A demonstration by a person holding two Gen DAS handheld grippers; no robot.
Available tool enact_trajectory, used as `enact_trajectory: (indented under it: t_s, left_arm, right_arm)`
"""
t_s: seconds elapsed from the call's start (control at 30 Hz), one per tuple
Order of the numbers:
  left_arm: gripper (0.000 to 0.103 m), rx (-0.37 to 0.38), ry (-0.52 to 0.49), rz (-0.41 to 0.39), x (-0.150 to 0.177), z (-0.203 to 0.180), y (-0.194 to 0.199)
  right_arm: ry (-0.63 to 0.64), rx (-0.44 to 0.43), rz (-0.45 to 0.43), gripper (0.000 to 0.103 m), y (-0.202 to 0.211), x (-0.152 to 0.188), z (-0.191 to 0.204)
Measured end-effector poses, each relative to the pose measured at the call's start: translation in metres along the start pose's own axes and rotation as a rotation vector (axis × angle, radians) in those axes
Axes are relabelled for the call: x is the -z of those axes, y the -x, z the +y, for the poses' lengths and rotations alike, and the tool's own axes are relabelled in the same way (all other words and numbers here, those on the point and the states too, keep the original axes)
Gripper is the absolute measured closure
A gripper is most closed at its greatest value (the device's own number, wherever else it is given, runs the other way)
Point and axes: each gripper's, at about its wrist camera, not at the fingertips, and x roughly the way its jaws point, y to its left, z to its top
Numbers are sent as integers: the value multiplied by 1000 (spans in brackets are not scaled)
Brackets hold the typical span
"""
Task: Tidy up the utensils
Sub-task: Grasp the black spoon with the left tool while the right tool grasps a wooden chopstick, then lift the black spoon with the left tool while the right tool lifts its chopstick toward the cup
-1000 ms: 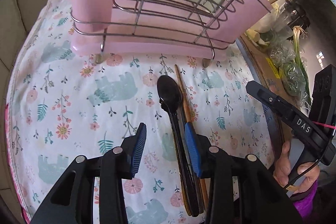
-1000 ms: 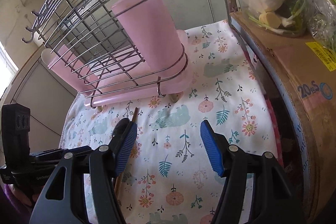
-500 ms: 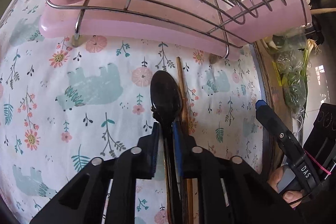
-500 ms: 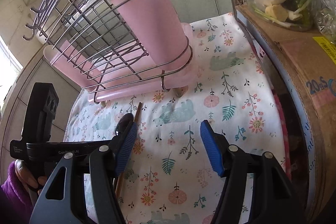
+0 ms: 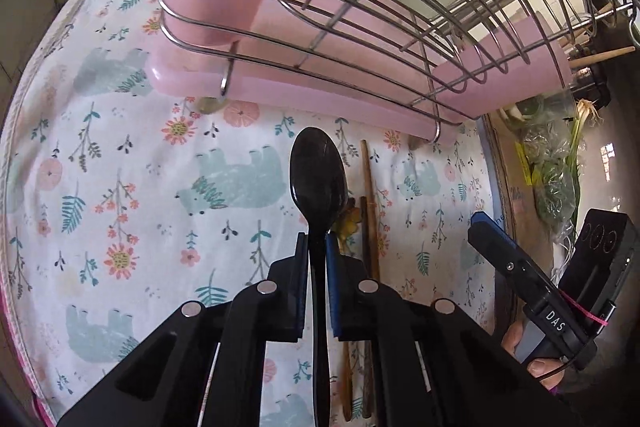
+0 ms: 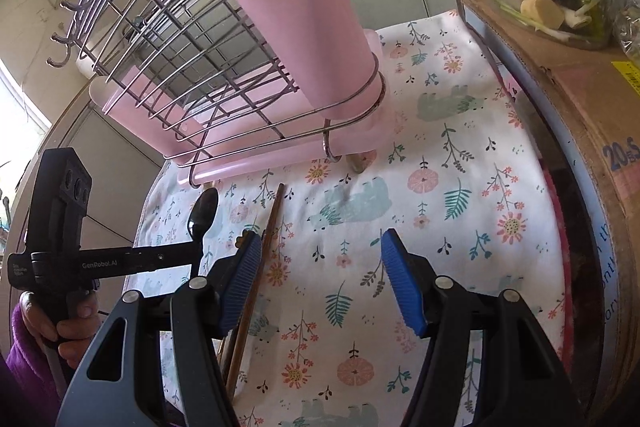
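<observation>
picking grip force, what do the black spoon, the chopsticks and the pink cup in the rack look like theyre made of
Black spoon: glossy, with window reflections on the bowl; probably plastic or lacquered, hard to tell.
Chopsticks: brown, matte, thin and straight; look like wood or bamboo.
Pink cup: smooth, opaque, soft even sheen; likely plastic.

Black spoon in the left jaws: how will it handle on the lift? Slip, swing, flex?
The black spoon looks glossy, so it may slip between the pads. The left gripper pinches the thin neck just below the bowl, with the long handle behind, so it could pivot. It looks rigid and probably light, so flex seems unlikely.
</observation>
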Motion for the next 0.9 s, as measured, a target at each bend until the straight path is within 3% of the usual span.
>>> enact_trajectory:
  t_s: [0.1, 0.3, 0.6, 0.8, 0.9]
  left_arm:
    - [95, -53, 9, -7, 0, 12, 2]
    - [94, -121, -7, 13, 3, 21, -9]
    - [93, -100, -7, 41, -2, 28, -13]
    - [93, -101, -36, 70, -10, 21, -19]
    - [93, -107, -53, 74, -12, 19, -20]
  right_arm:
    - [-28, -53, 34, 40, -6, 1, 1]
    - [-115, -131, 148, 63, -35, -8, 4]
    - [-72, -10, 224, 77, -77, -30, 39]
    - [-45, 82, 262, 80, -103, -34, 55]
    - [8, 148, 244, 95, -109, -31, 65]
